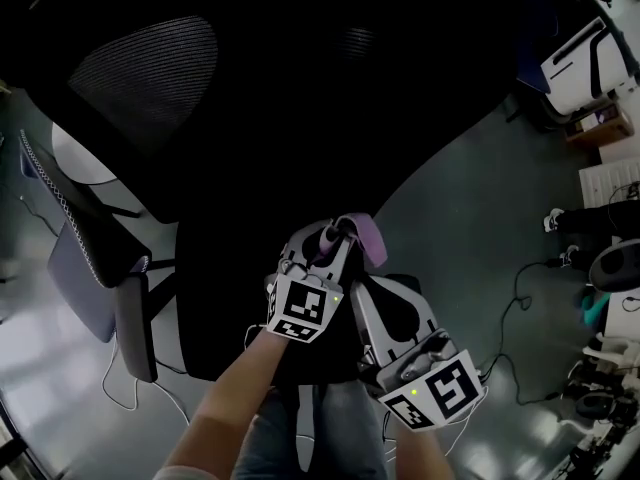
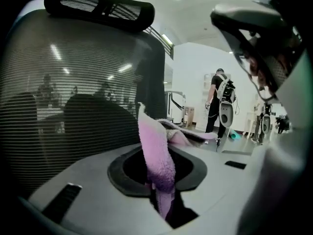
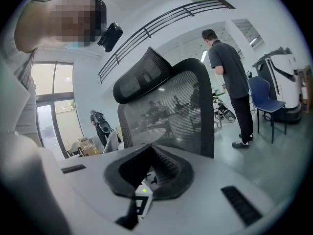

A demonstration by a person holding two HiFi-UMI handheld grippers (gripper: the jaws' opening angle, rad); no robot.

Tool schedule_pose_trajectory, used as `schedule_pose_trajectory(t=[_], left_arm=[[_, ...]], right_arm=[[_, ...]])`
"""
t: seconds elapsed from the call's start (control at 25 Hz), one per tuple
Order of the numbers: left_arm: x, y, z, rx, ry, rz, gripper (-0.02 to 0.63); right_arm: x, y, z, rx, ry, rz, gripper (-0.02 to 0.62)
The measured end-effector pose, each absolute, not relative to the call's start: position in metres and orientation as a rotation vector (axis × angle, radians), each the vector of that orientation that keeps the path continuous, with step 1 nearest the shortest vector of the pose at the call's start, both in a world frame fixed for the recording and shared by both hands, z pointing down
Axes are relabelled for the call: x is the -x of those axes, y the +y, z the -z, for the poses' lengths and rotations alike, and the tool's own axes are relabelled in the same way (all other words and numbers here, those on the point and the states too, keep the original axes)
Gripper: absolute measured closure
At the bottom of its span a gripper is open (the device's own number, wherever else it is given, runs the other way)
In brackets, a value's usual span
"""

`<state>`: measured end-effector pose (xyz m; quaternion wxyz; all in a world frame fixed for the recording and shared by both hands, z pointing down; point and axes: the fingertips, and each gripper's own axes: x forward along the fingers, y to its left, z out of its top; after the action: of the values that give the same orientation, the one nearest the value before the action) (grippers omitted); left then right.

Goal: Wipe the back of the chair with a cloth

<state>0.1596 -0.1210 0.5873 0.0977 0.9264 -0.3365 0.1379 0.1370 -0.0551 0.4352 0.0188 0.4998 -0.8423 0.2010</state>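
The pink cloth (image 2: 157, 151) is pinched in the left tongs (image 2: 159, 177), which are closed tight on its lower end. The rest of it stands up out of the grip and folds over toward the right. From the head view, the cloth (image 1: 369, 236) shows as a pale fold at the tip of the left tongs (image 1: 338, 232), over the dark bulk of the chair (image 1: 150, 68).

In the left gripper view the chair's mesh back (image 2: 73, 106) fills the left half of the picture, just beside the cloth. Whether they touch cannot be told. The black headrest (image 2: 98, 6) sits on top of the chair.

The right tongs (image 3: 149, 173) are closed with nothing between the ribbed pads. From the head view they (image 1: 380, 290) lie just beside the left ones, a little lower and to the right. They face the same chair back (image 3: 181, 111) and headrest (image 3: 142, 75).

Beyond the chair a person in a dark shirt (image 3: 230, 67) stands on the grey floor (image 1: 470, 198), next to a blue chair (image 3: 264, 94).
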Motion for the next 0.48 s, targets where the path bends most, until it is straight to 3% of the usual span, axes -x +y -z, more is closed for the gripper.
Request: schedule_pose_trajectory(t=[0.48], left_arm=[[-0.104,-0.095,-0.492,-2.795,-0.927,-0.27,0.531]], right_arm=[[-0.115,-0.045,-0.41,-1.526,-2.608,-0.582,0.588]])
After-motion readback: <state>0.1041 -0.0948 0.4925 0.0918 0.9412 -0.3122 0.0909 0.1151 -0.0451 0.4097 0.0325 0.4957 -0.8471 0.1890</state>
